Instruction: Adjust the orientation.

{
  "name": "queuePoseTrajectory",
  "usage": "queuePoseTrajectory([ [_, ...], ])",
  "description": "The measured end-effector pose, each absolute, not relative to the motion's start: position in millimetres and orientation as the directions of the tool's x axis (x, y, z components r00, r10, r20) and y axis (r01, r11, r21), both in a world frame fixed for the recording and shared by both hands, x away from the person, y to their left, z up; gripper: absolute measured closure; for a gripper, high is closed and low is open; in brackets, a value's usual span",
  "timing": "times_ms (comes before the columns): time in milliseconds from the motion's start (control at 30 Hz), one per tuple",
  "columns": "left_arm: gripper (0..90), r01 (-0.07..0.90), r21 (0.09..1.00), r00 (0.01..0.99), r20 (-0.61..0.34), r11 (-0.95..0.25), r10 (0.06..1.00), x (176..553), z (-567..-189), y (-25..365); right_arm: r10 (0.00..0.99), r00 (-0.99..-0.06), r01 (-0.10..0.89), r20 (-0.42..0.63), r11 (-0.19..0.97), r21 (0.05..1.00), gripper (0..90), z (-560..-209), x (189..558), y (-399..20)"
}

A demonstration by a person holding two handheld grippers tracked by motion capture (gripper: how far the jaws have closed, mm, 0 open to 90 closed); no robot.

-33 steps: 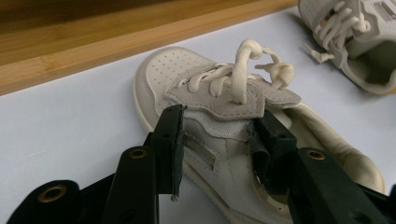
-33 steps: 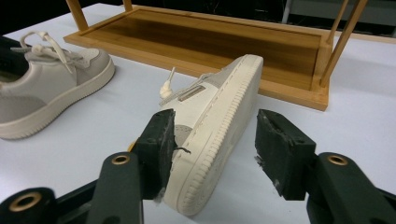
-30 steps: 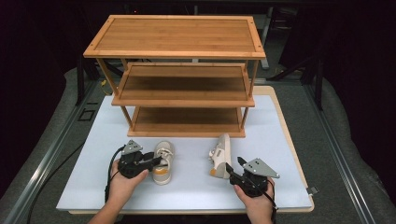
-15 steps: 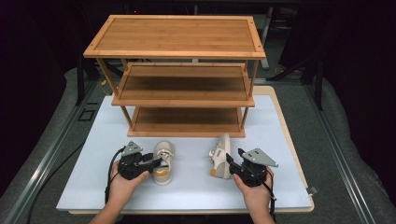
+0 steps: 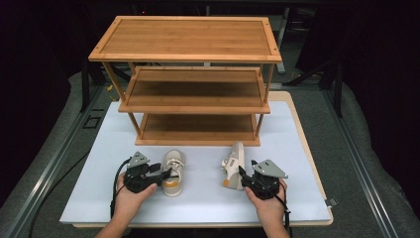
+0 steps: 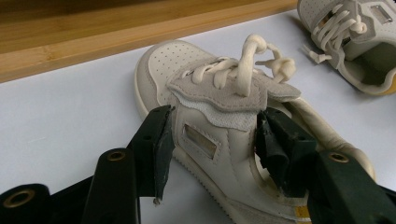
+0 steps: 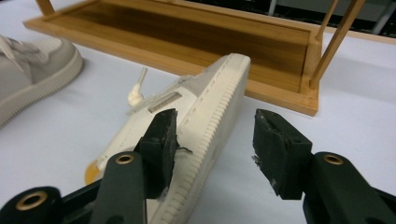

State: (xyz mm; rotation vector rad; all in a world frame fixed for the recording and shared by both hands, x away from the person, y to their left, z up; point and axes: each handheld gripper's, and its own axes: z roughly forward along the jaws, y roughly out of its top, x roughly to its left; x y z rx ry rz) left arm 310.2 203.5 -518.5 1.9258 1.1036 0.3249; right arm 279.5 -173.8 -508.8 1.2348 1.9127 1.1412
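Observation:
Two small cream shoes lie on the white board [image 5: 89, 188]. The left shoe [image 5: 173, 174] stands upright, toe toward the rack. My left gripper [image 5: 166, 174] sits at its side; in the left gripper view its jaws [image 6: 214, 114] straddle the shoe's [image 6: 219, 135] ankle and tongue. They have just been opening and no longer squeeze it. The right shoe [image 5: 234, 166] lies on its side. My right gripper [image 5: 243, 174] is just behind it, open. In the right gripper view [image 7: 214, 114] the ribbed sole [image 7: 210, 121] lies beside the left finger, well apart from the right one.
A three-tier bamboo rack [image 5: 198, 89] stands at the back of the board, its bottom shelf [image 7: 187, 37] just beyond both shoes. The board's edges drop to grey padding [image 5: 366, 163] and a metal rail at the left. A person's hands hold both grippers from the front edge.
The right gripper has edged slightly forward toward the side-lying shoe. The left hand has kept its place beside the upright shoe.

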Motion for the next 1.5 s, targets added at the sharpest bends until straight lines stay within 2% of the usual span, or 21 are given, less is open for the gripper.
queuePoseTrajectory([
  [633, 46.6, 0.576, 0.780, 0.583, -0.182, -0.245, 0.792, 311.0, -520.5, 202.7, 0.938, -0.345, 0.453, 0.030, 0.138, 0.881, 50.3, -511.1, 278.5, -192.8],
  [933, 46.5, 0.577, 0.778, 0.586, -0.185, -0.247, 0.789, 312.5, -521.0, 200.5, 0.959, -0.282, 0.494, 0.029, 0.120, 0.861, 51.8, -513.6, 276.3, -209.0],
  [1133, 46.4, 0.578, 0.778, 0.588, -0.188, -0.246, 0.787, 312.9, -521.3, 198.9, 0.955, -0.284, 0.539, 0.085, 0.085, 0.838, 53.0, -516.5, 277.5, -221.9],
  [1300, 46.6, 0.579, 0.778, 0.586, -0.189, -0.244, 0.788, 312.5, -521.3, 199.0, 0.960, -0.248, 0.589, 0.127, 0.045, 0.807, 53.0, -519.8, 279.0, -237.2],
  [1400, 46.8, 0.582, 0.777, 0.582, -0.192, -0.240, 0.790, 312.0, -521.6, 199.0, 0.955, -0.244, 0.598, 0.167, 0.013, 0.802, 53.5, -518.9, 278.6, -240.0],
  [1500, 47.1, 0.584, 0.776, 0.580, -0.194, -0.237, 0.791, 311.7, -521.8, 199.1, 0.964, -0.219, 0.560, 0.148, 0.000, 0.828, 54.6, -513.1, 273.7, -237.2],
])
